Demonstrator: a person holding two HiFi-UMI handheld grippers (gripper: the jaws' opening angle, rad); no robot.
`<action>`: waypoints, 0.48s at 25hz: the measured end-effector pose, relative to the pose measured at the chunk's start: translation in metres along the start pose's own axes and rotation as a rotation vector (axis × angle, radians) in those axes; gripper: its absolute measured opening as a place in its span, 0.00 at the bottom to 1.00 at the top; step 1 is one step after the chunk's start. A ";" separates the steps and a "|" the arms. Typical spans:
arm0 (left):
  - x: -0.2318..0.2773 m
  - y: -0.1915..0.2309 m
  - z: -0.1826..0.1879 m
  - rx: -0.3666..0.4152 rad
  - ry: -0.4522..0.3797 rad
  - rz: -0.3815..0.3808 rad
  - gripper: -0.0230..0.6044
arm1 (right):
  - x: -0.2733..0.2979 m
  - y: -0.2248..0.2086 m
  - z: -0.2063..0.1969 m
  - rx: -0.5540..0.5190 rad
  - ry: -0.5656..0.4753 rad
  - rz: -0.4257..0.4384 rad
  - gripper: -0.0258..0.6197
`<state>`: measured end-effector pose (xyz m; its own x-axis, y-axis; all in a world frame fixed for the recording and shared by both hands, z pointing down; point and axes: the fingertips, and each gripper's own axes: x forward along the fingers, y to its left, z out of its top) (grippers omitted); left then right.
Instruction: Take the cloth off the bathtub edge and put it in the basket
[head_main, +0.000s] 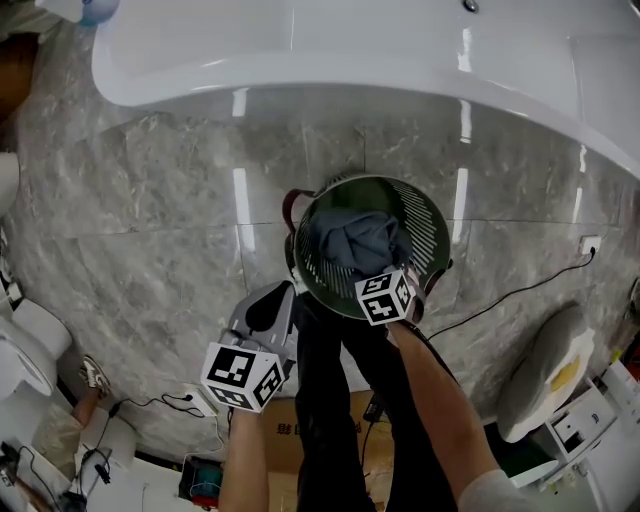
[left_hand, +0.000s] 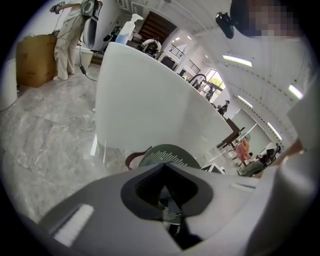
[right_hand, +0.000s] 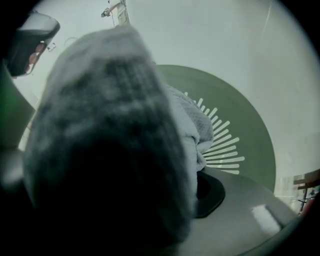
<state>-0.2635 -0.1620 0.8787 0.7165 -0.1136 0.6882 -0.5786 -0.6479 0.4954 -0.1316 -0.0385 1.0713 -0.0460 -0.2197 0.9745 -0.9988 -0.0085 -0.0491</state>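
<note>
The dark green slotted basket (head_main: 436, 225) stands on the marble floor just in front of the white bathtub (head_main: 400, 50). The grey-blue cloth (head_main: 355, 240) lies bunched inside it. My right gripper (head_main: 380, 272) reaches over the basket's near rim and is shut on the cloth. In the right gripper view the cloth (right_hand: 110, 125) bulges over the jaws and hides them, with the basket wall (right_hand: 250, 130) behind. My left gripper (head_main: 275, 297) hangs to the left of the basket, shut and holding nothing. Its view looks past the shut jaws at the basket (left_hand: 165, 155) and tub side (left_hand: 145, 100).
A cardboard box (head_main: 290, 430) lies on the floor by the person's legs. A black cable (head_main: 520, 295) runs to the right of the basket. A spray bottle (left_hand: 127, 27) stands on the tub edge. A person (left_hand: 67, 40) and a brown box (left_hand: 35, 60) are at the far left.
</note>
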 end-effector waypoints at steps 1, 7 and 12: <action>-0.001 0.000 -0.001 -0.001 -0.003 -0.001 0.13 | 0.003 -0.001 -0.002 0.007 0.008 -0.005 0.41; 0.007 -0.003 -0.007 0.000 -0.020 -0.015 0.13 | 0.020 -0.009 0.000 0.023 0.015 -0.013 0.44; 0.012 -0.003 -0.008 0.004 -0.026 -0.011 0.13 | 0.024 -0.014 0.004 -0.022 -0.003 -0.015 0.52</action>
<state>-0.2564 -0.1551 0.8894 0.7330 -0.1258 0.6685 -0.5689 -0.6520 0.5012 -0.1187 -0.0476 1.0946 -0.0306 -0.2224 0.9745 -0.9995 0.0098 -0.0292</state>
